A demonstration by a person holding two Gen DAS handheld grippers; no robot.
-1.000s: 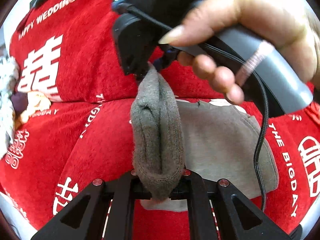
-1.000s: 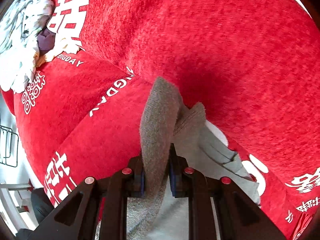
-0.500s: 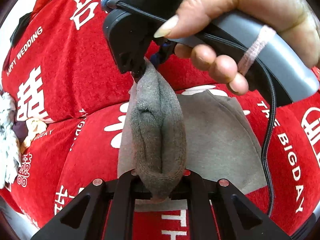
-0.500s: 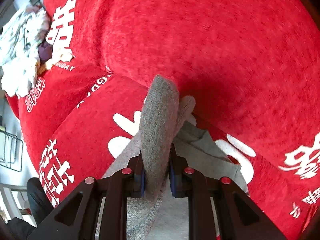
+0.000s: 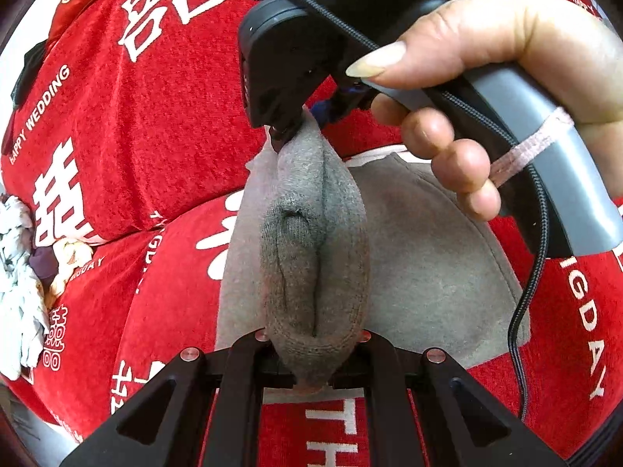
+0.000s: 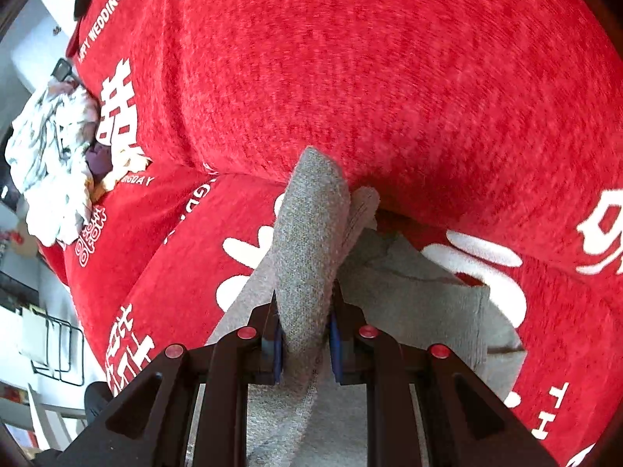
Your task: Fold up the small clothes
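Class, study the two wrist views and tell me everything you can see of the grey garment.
The grey garment looks like soft knitted fabric with a stitched hem. Its bunched edge is held taut between the left gripper and the right gripper, both shut on it. The rest spreads over the red printed cover, touching it. What kind of garment it is cannot be told.

Red sofa cover (image 6: 409, 78) with white lettering — carries everything. Grey garment (image 5: 420, 264) lies partly on the seat cushion. Crumpled white-patterned cloth (image 6: 50, 167) — well left of the garment, against the backrest.
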